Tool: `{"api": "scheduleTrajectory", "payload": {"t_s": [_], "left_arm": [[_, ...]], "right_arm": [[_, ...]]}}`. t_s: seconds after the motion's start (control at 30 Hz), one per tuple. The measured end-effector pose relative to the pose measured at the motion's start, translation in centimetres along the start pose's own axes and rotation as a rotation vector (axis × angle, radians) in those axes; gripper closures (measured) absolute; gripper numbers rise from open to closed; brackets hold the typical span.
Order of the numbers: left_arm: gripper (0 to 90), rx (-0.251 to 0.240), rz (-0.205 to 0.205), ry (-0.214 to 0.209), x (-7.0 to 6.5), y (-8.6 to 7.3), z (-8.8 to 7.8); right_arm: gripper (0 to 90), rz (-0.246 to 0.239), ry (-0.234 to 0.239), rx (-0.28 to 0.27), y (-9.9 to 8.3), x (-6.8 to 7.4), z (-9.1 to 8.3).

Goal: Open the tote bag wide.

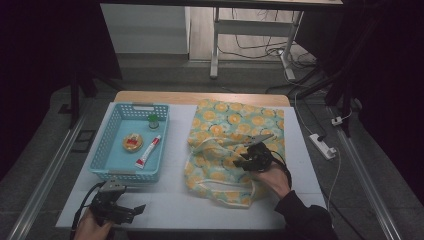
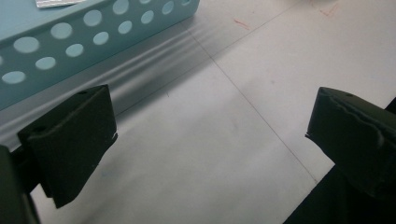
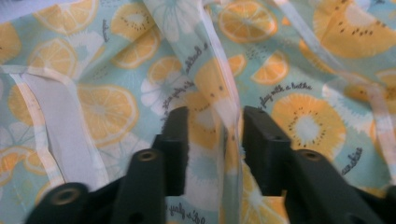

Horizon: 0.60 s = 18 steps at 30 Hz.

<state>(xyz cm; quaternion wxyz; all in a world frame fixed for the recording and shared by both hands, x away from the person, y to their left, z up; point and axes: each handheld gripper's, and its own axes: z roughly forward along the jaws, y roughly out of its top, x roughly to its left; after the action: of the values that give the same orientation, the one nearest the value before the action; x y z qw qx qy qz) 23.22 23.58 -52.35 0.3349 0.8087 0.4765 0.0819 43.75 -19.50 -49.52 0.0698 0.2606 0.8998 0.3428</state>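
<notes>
A cloth bag [image 1: 235, 145] printed with orange slices on pale blue lies crumpled on the right half of the white table [image 1: 175, 200], its white straps loose. My right gripper [image 1: 248, 159] rests on the bag's middle, pointing left. In the right gripper view its jaws [image 3: 215, 126] stand a little apart around a raised fold of the bag [image 3: 224, 102], and a gap shows beside the left pad. My left gripper [image 1: 136, 212] lies low at the table's front left corner, wide open over bare table [image 2: 210, 126].
A blue perforated basket [image 1: 116, 172] stands at the left, its wall [image 2: 70, 42] just beyond my left gripper. It holds a small green-capped bottle [image 1: 153, 121], a round tin [image 1: 132, 142] and a white and red tube [image 1: 148, 151]. A power strip [image 1: 322, 146] lies on the floor to the right.
</notes>
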Motion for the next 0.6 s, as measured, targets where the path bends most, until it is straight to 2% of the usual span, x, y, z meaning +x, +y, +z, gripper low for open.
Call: {"api": "scheduleTrajectory", "payload": {"t_s": [0.27, 0.6], "left_arm": [[1.6, 0.001, 0.0, 0.003, 0.0, 0.0, 0.0], [1.6, 0.002, 0.0, 0.005, 0.0, 0.0, 0.1]], "right_arm": [[88.2, -0.049, 0.009, -0.005, 0.5, 0.4, -0.2], [89.2, -0.036, 0.015, -0.021, 1.2, 0.7, -0.7]]}}
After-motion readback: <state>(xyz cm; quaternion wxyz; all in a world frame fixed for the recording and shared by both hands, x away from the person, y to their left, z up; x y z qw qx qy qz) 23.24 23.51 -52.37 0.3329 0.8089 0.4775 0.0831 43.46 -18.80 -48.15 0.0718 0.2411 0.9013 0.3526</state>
